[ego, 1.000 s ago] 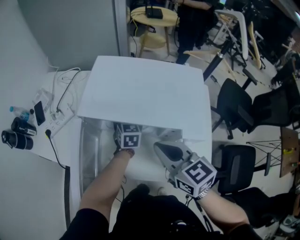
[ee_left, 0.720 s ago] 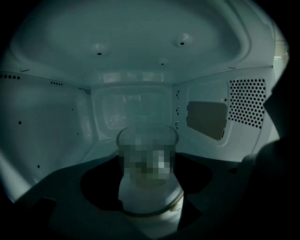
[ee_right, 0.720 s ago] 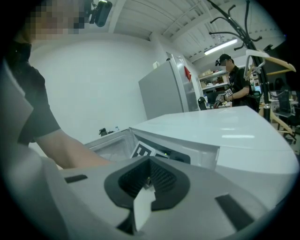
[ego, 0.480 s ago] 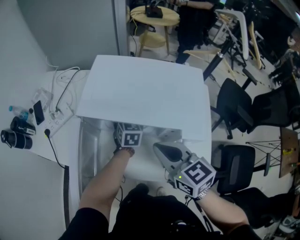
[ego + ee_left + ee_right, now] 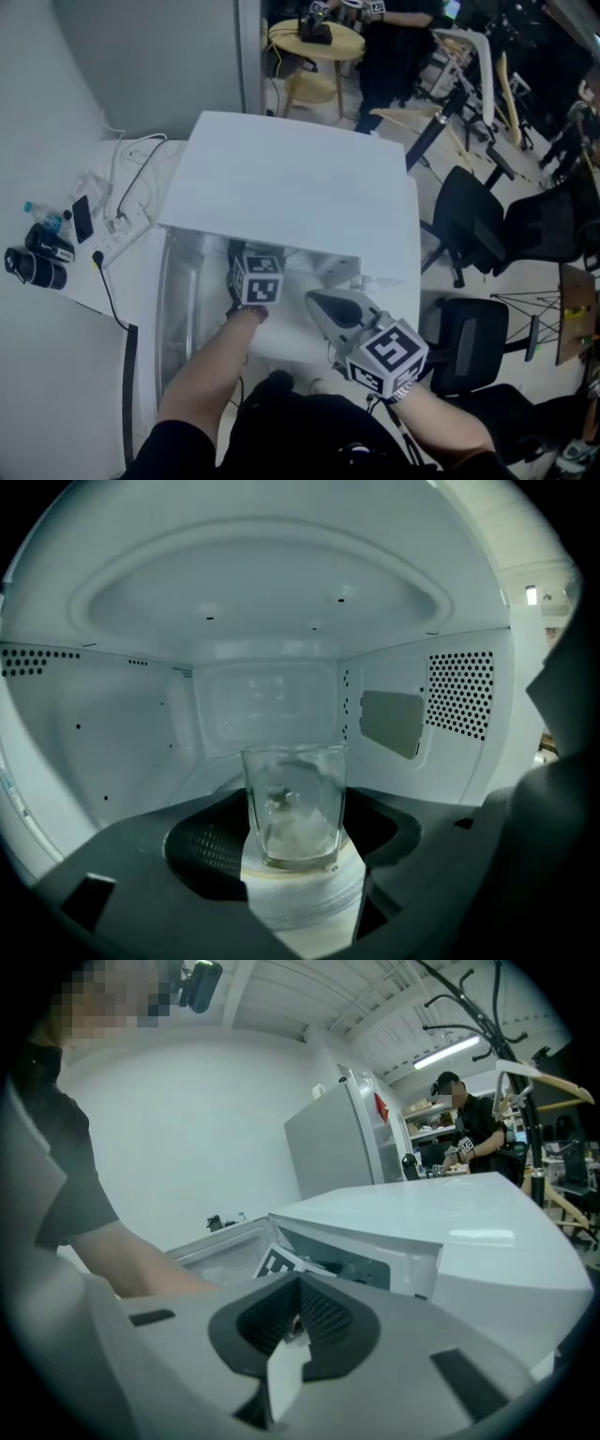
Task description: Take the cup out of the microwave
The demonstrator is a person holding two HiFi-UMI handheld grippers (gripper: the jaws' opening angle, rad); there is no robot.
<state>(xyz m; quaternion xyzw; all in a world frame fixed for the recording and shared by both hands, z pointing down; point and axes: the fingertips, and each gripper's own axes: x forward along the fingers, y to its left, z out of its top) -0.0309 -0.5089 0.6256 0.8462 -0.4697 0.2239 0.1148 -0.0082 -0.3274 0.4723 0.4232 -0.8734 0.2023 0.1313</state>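
Observation:
A clear glass cup (image 5: 293,803) stands upright on the pale floor of the white microwave's (image 5: 291,187) cavity. My left gripper (image 5: 296,860) reaches inside; its jaws have just been closing a little and now stand wide, with the pads against the cup's sides. From above only its marker cube (image 5: 258,281) shows under the microwave's top. My right gripper (image 5: 319,300) hangs shut and holding nothing just outside the cavity's front. In its own view the right gripper (image 5: 289,1349) looks at the microwave's front edge.
The microwave's door (image 5: 183,300) hangs open at the left. A power strip with cables (image 5: 117,234), a phone (image 5: 82,217) and black bottles (image 5: 37,262) lie on the white counter to the left. Office chairs (image 5: 469,216) stand at the right.
Both grippers stay where they were. Only the head view has shifted slightly.

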